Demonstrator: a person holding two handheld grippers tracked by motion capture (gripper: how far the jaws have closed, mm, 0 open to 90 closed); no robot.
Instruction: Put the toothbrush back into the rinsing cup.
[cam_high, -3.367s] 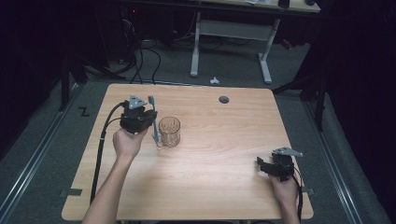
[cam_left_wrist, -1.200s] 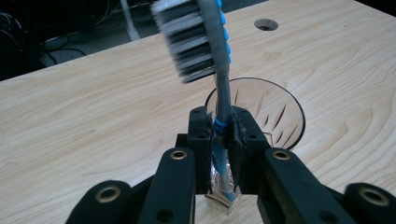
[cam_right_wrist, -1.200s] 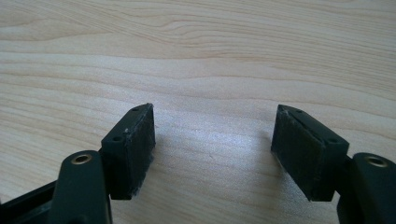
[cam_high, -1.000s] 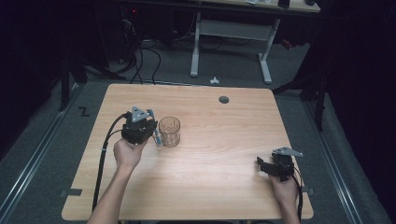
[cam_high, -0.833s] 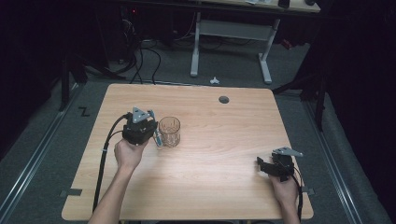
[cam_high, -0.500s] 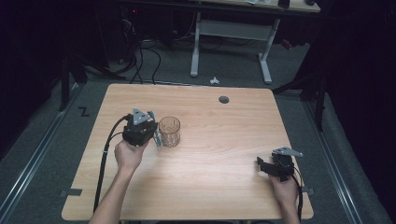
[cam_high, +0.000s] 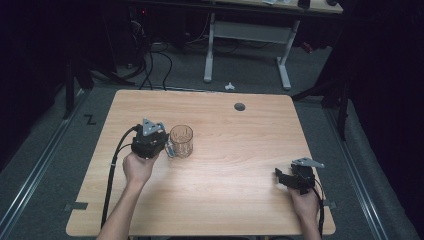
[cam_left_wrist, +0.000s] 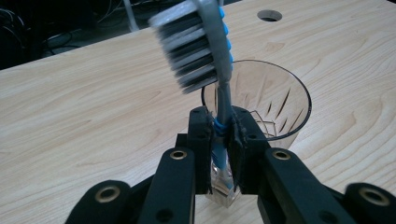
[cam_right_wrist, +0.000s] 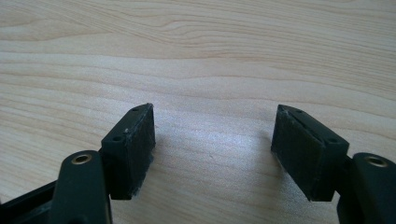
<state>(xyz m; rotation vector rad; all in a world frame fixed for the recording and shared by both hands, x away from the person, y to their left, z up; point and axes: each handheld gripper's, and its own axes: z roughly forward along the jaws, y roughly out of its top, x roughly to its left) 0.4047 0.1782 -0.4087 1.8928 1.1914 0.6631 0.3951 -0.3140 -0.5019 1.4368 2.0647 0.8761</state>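
My left gripper (cam_left_wrist: 219, 135) is shut on the neck of a toothbrush (cam_left_wrist: 205, 46) with a grey and blue handle. The brush stands nearly upright, its dark bristle head at the top and tilted to the left. Just behind it a clear cut-glass tumbler (cam_left_wrist: 280, 107) stands upright on the wooden table (cam_left_wrist: 70, 107), empty as far as I can see. In the high view the left gripper (cam_high: 167, 148) sits right beside the left of the tumbler (cam_high: 181, 141). My right gripper (cam_high: 280, 176) rests near the table's front right corner, and its jaws (cam_right_wrist: 212, 140) stand open over bare wood.
A round cable hole (cam_high: 239, 106) lies at the back of the table (cam_high: 240, 200), right of centre. The left gripper's black cable (cam_high: 112, 170) runs off the near-left edge. A white desk frame (cam_high: 245, 35) and floor cables stand beyond the table's far edge.
Since the earliest frame the left gripper has shifted a little toward the near edge beside the tumbler. Over the last second nothing has visibly moved.
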